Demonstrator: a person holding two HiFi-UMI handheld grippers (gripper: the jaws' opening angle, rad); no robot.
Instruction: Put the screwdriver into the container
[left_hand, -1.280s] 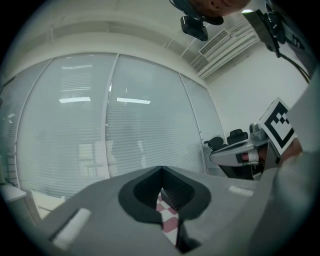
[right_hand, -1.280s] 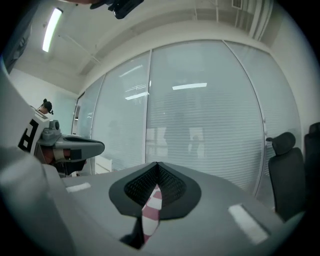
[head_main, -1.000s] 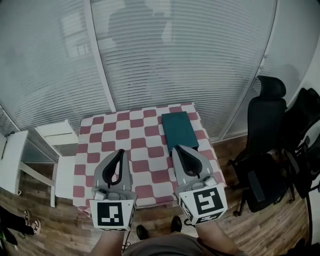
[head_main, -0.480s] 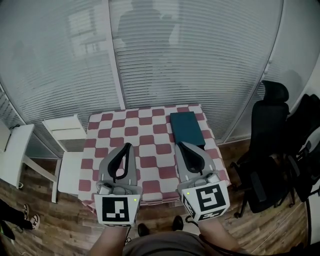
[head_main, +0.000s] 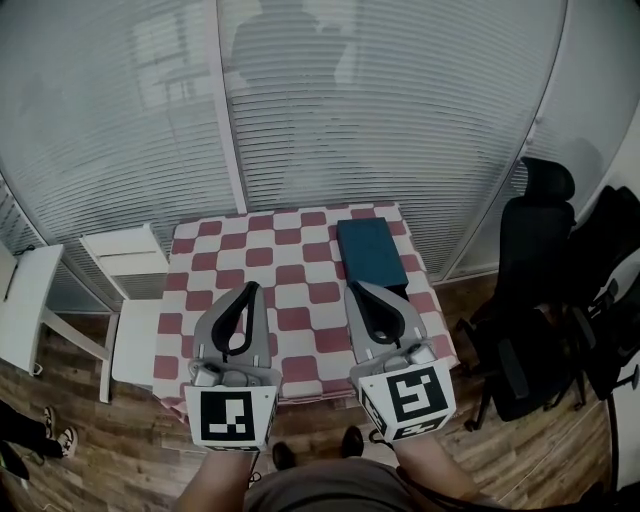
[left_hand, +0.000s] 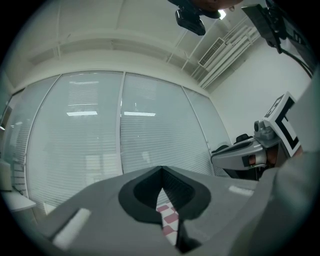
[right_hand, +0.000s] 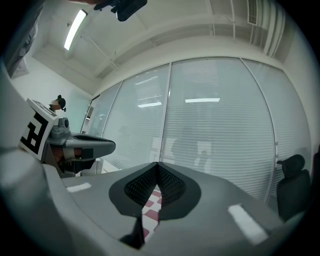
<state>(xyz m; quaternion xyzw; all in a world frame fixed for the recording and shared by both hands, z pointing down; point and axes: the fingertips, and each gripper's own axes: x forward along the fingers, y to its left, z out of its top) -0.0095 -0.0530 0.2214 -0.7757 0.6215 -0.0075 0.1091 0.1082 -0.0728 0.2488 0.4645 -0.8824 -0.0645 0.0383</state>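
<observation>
Since half a second ago, the whole scene has slid a little to the left in the head view, while both tongs have kept their place low over the near edge. The left tongs (head_main: 250, 288) are pressed together at the tips with nothing between them, and only chequered cloth shows through the oval gap behind. The right tongs (head_main: 352, 286) are pressed together in the same way and are also empty. They hang side by side, apart from each other, above the near half of the worktop (head_main: 290, 275), which is covered by a red-and-white chequered cloth.

The container (head_main: 368, 255), a dark teal box, lies on the far right part of the worktop, just beyond the right tongs. The screwdriver cannot be picked out in any view.

A white chair (head_main: 130, 300) stands just beside the worktop on the left. A black office chair (head_main: 530, 260) stands well apart on the right. Behind the worktop runs a glass wall with closed blinds (head_main: 400, 120). The floor (head_main: 100, 450) is wood plank.
</observation>
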